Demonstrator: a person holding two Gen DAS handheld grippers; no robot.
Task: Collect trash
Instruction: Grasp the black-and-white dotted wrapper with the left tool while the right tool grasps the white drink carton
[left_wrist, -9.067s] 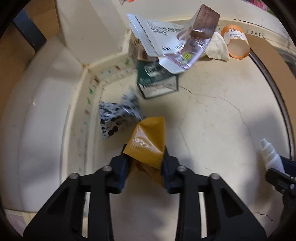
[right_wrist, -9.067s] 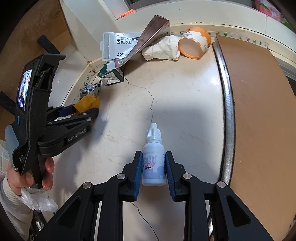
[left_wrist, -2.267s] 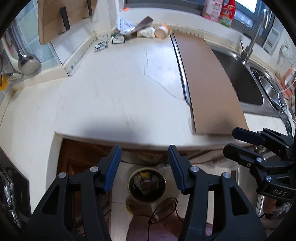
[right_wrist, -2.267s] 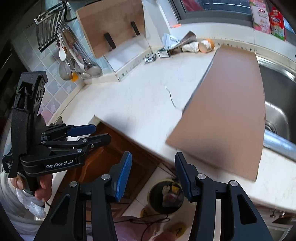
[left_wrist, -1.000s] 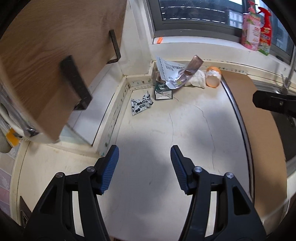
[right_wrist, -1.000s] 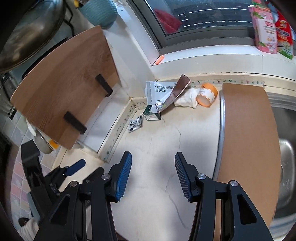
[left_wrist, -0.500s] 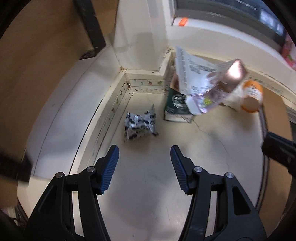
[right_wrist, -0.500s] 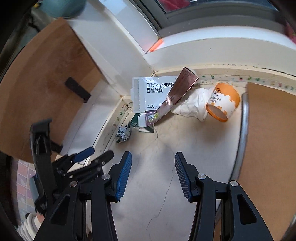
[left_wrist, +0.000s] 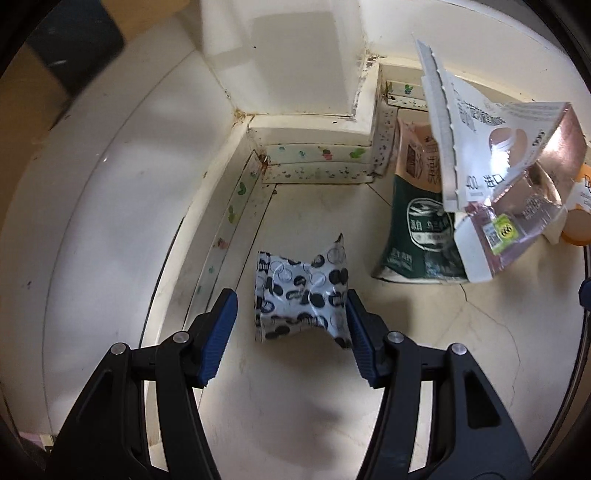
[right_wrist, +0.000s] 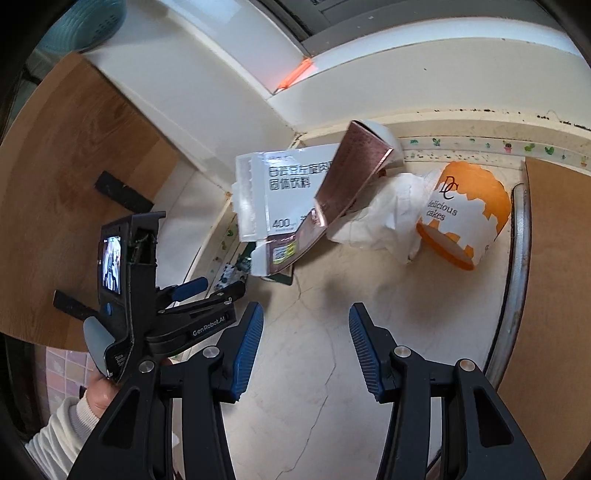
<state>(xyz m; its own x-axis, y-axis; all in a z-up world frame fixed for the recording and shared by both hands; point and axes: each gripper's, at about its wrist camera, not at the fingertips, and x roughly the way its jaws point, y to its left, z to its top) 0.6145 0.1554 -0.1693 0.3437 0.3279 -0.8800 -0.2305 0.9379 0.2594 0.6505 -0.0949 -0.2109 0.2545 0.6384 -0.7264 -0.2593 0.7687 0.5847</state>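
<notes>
Both tongs have been brought back down to the tabletop (left_wrist: 303, 398) corner since a second ago, left tongs (left_wrist: 290, 334) open astride the spotted wrapper (left_wrist: 301, 301), right tongs (right_wrist: 304, 350) open and empty short of the paper cup (right_wrist: 463, 212), so a pickup seems next.

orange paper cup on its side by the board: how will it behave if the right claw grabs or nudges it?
The orange cup lies on its side, so a nudge probably rolls it. It looks like thin paper and empty: likely light and easily crushed. The right claw stands open, short of it.

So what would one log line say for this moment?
left fingers: open, around spotted wrapper | right fingers: open, empty | paper cup: on counter
</notes>
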